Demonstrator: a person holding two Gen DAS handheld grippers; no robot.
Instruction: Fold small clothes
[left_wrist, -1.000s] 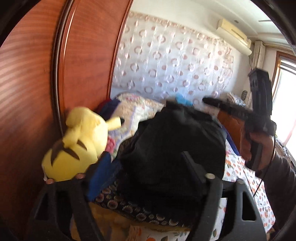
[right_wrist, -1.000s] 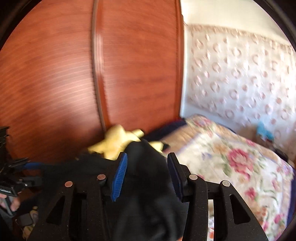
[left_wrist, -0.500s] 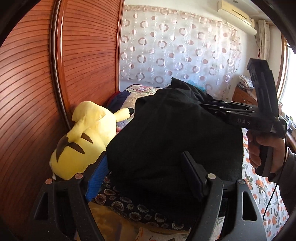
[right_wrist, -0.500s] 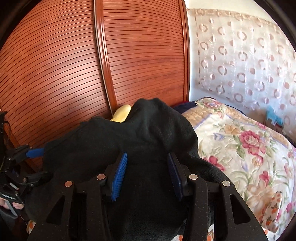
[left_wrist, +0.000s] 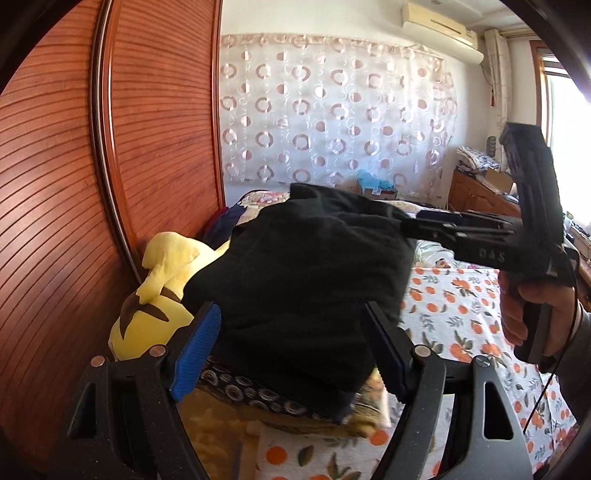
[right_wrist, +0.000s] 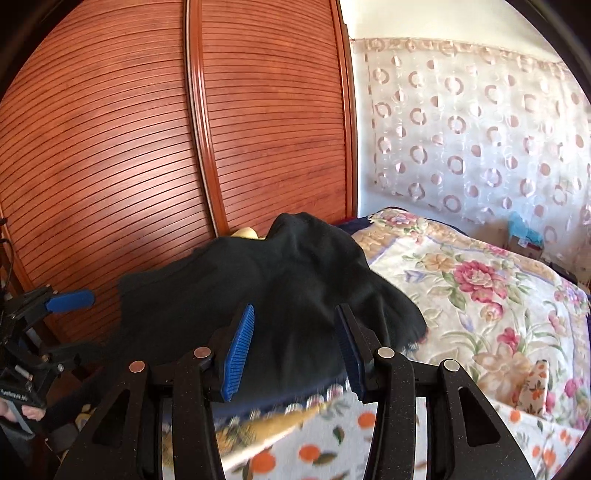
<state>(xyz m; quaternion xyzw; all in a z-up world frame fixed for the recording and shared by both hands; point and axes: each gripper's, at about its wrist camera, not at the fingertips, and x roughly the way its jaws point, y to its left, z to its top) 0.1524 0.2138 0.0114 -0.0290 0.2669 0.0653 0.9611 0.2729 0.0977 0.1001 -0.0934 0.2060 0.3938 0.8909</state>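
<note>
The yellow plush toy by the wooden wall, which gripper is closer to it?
Left. The left gripper sits right beside the yellow plush toy; the right gripper is across the black garment, farther away.

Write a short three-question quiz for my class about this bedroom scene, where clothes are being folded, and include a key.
1. Multiple choice: what colour is the garment held up over the bed? A) black B) red C) white
2. True or false: the yellow plush toy lies beside the slatted wooden doors.
3. Fill in: the white bed sheet is printed with small ____.

Key: 1 A; 2 true; 3 oranges.
</note>
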